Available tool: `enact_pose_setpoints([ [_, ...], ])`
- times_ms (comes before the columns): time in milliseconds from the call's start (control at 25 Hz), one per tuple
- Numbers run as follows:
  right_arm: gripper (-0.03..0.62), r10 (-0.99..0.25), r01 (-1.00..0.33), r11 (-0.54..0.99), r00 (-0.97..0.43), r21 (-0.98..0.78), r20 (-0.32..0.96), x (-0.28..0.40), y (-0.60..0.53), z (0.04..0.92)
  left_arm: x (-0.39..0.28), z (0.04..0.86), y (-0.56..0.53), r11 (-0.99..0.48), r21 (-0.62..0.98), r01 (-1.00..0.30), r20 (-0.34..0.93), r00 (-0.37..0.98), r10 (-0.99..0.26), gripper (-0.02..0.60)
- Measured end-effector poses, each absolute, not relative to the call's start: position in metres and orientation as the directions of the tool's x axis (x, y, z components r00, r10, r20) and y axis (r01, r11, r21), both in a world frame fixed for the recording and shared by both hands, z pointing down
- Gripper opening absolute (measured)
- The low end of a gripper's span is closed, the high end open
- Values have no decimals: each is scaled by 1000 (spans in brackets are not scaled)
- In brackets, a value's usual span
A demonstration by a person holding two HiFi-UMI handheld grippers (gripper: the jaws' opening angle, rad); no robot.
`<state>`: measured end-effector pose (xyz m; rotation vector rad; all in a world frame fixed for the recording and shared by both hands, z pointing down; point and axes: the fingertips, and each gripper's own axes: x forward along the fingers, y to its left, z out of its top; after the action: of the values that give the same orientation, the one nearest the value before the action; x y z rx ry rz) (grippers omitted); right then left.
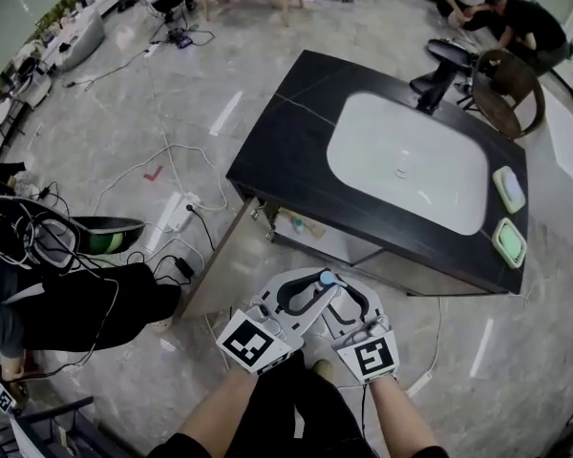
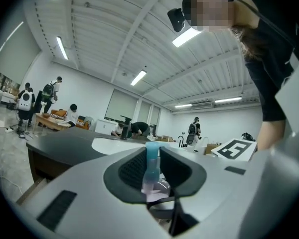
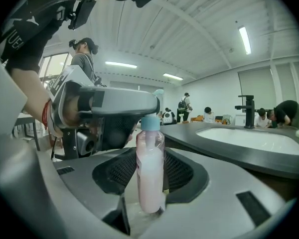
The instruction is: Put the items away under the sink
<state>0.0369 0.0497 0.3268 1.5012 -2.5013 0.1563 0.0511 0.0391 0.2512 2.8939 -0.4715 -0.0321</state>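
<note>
A pink bottle with a light-blue cap (image 3: 149,168) stands upright between the jaws of my right gripper (image 3: 150,183), which is shut on its body. My left gripper (image 3: 139,103) reaches in from the left, its jaws closed on the bottle's blue cap (image 2: 152,156). In the head view both grippers meet low in the middle: the left gripper (image 1: 317,286), the right gripper (image 1: 344,301), and the cap (image 1: 327,278) between them. They hover over the floor just in front of the black vanity (image 1: 286,132) with its white basin (image 1: 411,160). The space under the sink (image 1: 310,232) is open on this side.
A black faucet (image 1: 439,74) stands at the basin's far side. Two pale green pads (image 1: 508,189) (image 1: 509,241) lie on the counter's right end. Cables and a power strip (image 1: 177,213) trail over the floor at left. People (image 1: 516,17) crouch at the far right by a round chair (image 1: 506,89).
</note>
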Motion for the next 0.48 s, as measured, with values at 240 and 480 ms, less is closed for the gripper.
enact_pose_setpoints([
  [240,179,-840,-878,478,-450,18,303,39,69,364,52,289,57,-906,224,-359,26,932,-363,84],
  [480,179,-827,-869,494,-460,29,324,45,87,405,57,332,75,-891,234,-388,30,919,-393,84],
])
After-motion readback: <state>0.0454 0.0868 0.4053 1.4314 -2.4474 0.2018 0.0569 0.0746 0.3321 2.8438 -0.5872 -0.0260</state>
